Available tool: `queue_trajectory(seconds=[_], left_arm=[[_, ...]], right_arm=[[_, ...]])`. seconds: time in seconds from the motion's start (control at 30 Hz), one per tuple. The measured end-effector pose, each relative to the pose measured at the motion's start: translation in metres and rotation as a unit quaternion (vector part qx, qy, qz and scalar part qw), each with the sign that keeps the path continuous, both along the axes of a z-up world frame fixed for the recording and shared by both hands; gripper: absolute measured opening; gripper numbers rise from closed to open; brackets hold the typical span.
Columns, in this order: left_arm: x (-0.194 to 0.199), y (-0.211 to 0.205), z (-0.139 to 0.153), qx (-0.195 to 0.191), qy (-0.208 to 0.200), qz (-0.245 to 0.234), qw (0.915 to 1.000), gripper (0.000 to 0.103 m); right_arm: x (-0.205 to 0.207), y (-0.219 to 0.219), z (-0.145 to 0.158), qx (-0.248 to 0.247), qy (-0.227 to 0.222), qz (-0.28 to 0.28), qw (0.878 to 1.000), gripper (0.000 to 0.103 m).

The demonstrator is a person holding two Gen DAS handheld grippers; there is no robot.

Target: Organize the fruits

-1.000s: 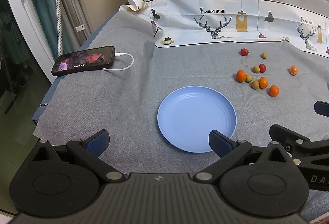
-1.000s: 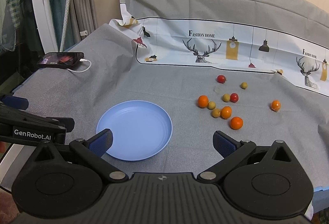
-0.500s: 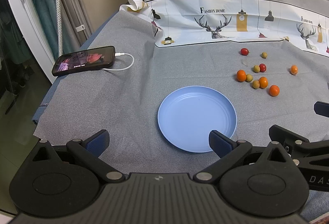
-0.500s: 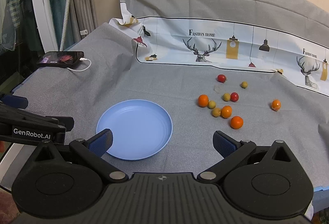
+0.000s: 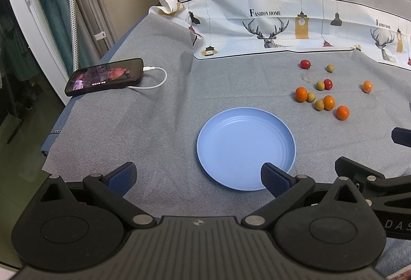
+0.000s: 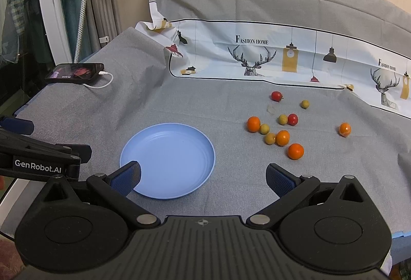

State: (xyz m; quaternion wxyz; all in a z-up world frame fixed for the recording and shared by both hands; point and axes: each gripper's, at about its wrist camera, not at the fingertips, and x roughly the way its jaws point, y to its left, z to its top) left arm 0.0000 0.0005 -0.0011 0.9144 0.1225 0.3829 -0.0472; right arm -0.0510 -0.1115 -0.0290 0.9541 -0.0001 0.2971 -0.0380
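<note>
- Desk point(image 5: 133, 126) under grey cloth; its left edge drops off beside a phone point(image 5: 104, 76).
- Blue plate point(image 5: 246, 147) central, bare cloth around it.
- Fruits point(image 6: 282, 137) scattered right of the plate.
- My left gripper point(image 5: 197, 174) and right gripper point(image 6: 203, 176): both wide, empty.

Grey cloth point(image 6: 195, 105) lies bare btwn blue plate point(image 6: 205, 141) and fruit cluster point(image 6: 276, 129): open lane. Fruits sit tight, some touching. Phone point(image 5: 104, 76) w/ cable far left, well apart.
</note>
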Motion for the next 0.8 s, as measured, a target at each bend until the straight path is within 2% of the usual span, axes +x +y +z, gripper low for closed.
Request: queue_trajectory(seconds=[0.13,0.27,0.33,0.5,0.57,0.8], left_arm=[[0.001,-0.001,0.001,-0.004,0.022,-0.002,0.9998,0.103],[0.001,-0.001,0.001,-0.004,0.021,-0.001,0.9998,0.103],[0.002,-0.002,0.0,-0.012,0.042,-0.002,0.9991,0.103],[0.003,-0.003,-0.002,-0.014,0.029,-0.002,0.9995,0.103],[0.004,-0.003,-0.003,-0.01,0.023,-0.002,0.9997,0.103],[0.013,-0.012,-0.007,-0.001,0.044,-0.005,0.999,0.103]], right_arm=[[0.001,0.0,0.0,0.004,0.002,0.0,1.0,0.103],[0.001,0.001,-0.001,0.007,-0.002,0.001,1.0,0.103],[0.003,0.0,0.0,0.009,-0.01,0.002,1.0,0.103],[0.004,-0.003,-0.001,0.016,-0.015,0.002,1.0,0.103],[0.006,-0.004,-0.002,0.016,-0.005,-0.001,1.0,0.103],[0.011,-0.02,-0.009,0.027,0.003,-0.026,0.999,0.103]])
